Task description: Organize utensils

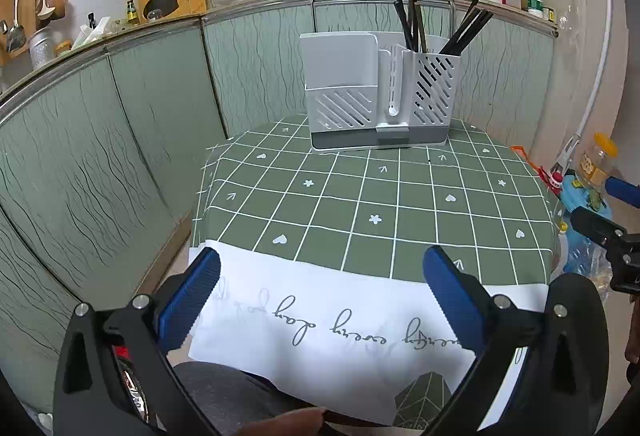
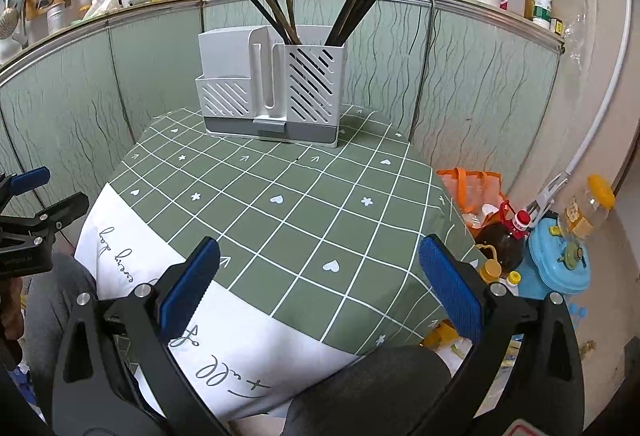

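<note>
A white slotted utensil holder (image 1: 380,96) (image 2: 272,88) stands upright at the far side of the green checked tablecloth (image 1: 360,204) (image 2: 288,204). Several dark chopsticks (image 1: 412,20) (image 2: 280,12) lean in its right-hand compartment, split into two bunches; the second bunch (image 1: 466,30) (image 2: 352,16) leans right. My left gripper (image 1: 320,276) is open over the cloth's white printed edge, holding nothing. My right gripper (image 2: 320,268) is also open and holds nothing. Each view catches the other gripper at its edge: the right gripper (image 1: 608,212), the left gripper (image 2: 36,192).
Green wavy-patterned cabinet panels (image 1: 140,140) close in behind and to the left. An orange bag (image 2: 476,188), a dark bottle (image 2: 504,236), a blue container (image 2: 560,260) and a plastic jar (image 2: 592,204) crowd the floor at the right. A person's grey-clad knees (image 2: 368,388) sit under the near edge.
</note>
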Available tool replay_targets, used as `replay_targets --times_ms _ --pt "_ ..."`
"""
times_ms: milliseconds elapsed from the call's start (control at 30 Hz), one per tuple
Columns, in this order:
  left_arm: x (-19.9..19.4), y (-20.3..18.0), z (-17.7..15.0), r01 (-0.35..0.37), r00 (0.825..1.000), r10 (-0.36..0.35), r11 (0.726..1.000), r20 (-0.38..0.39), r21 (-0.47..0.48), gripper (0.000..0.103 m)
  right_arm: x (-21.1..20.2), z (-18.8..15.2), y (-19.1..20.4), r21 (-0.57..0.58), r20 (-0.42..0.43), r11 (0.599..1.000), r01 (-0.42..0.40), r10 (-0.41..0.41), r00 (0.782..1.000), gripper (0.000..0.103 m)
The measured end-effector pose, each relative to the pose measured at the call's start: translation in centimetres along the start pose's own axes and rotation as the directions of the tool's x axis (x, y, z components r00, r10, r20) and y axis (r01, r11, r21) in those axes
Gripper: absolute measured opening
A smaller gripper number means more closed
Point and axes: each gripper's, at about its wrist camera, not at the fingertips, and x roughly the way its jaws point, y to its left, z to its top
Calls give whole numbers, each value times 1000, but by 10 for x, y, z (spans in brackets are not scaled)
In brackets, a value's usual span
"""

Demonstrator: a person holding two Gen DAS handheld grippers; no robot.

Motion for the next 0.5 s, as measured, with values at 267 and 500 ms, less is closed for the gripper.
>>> replay_targets --times_ms 267,500 --pt "-3 0 1 -1 1000 1 1000 5 -11 99 -6 2 -1 3 20 1000 12 -12 1000 96" --pt "-3 -1 1 -8 1000 8 1000 -2 -10 99 -5 3 -3 4 14 1000 14 -14 1000 96"
